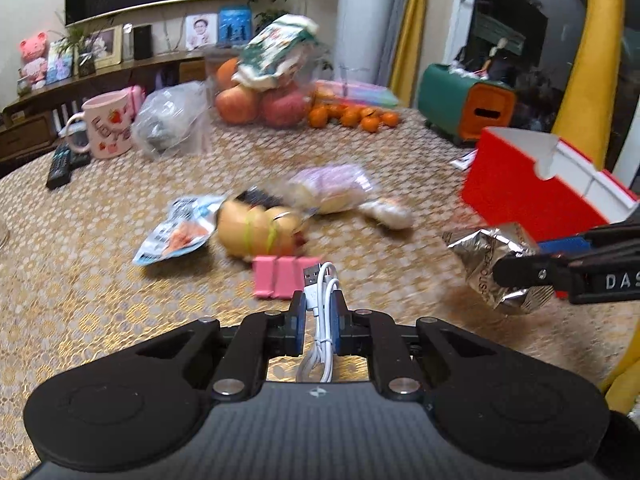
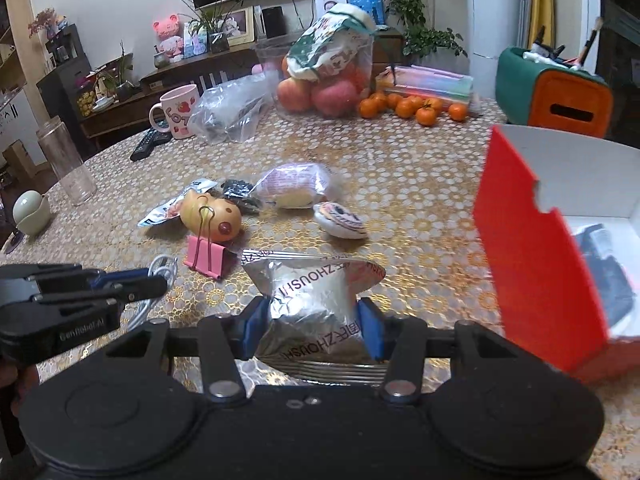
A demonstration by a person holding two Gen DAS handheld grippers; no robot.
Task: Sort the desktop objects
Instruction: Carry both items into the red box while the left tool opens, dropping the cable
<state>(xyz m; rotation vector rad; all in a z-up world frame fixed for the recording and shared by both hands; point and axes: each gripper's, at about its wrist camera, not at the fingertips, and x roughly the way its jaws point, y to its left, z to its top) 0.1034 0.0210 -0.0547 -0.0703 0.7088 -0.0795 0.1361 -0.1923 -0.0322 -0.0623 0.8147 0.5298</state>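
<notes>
The left claw was closed tight on a coiled white USB cable, its blue pads pinching the bundle. The cable's long axis ran along the fingers, plug end pointing forward and up past the tips, a loop hanging back below. Just ahead of the tips lay a pink binder clip on the tabletop, and beyond it a yellow toy and a blue-white snack packet, crowding the way forward. To the left the patterned cloth lay open.

The right claw was partly closed on a crumpled silver foil packet, pads pressing its two sides. The packet's length ran forward, its flat sealed edge sticking out beyond the tips and its other end trailing back under the claw. Close on the right stood an open red box, its near wall upright and almost beside the right finger, with dark items inside. A round white badge and a pale wrapped bun lay farther ahead. The left claw sat near on the left.
</notes>
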